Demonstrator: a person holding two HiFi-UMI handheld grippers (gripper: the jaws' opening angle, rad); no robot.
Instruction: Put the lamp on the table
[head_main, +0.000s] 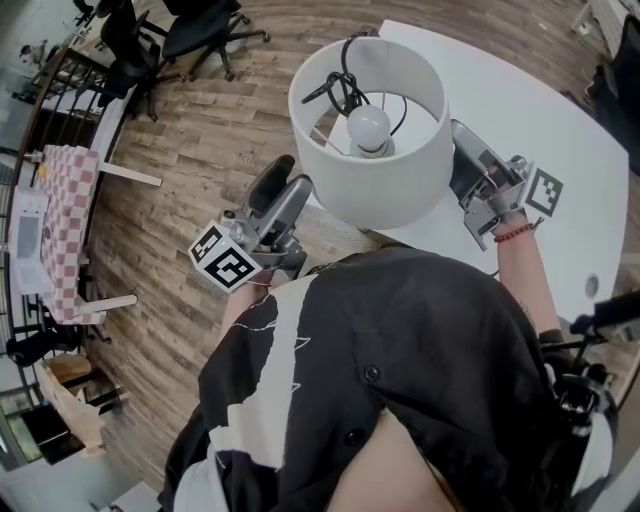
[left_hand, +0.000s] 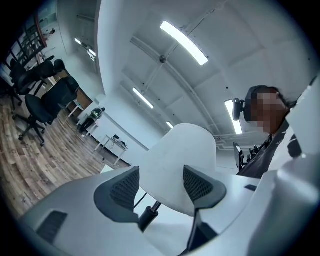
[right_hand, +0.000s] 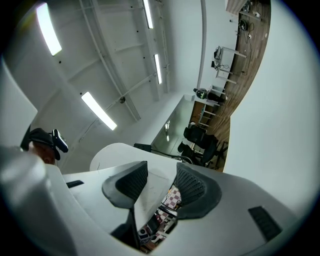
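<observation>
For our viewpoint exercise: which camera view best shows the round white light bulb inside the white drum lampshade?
The head view: it looks down into the white drum lampshade onto the round white light bulb. Both gripper views show only the shade's outside, not the bulb.

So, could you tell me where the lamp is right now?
Head view, top centre: the lamp is between the left gripper and the right gripper, at the near edge of the white table.

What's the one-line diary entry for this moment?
lamp over table corner, base hidden | left gripper: jaws apart, stem just ahead | right gripper: jaws apart at shade | set down: cannot tell
</observation>
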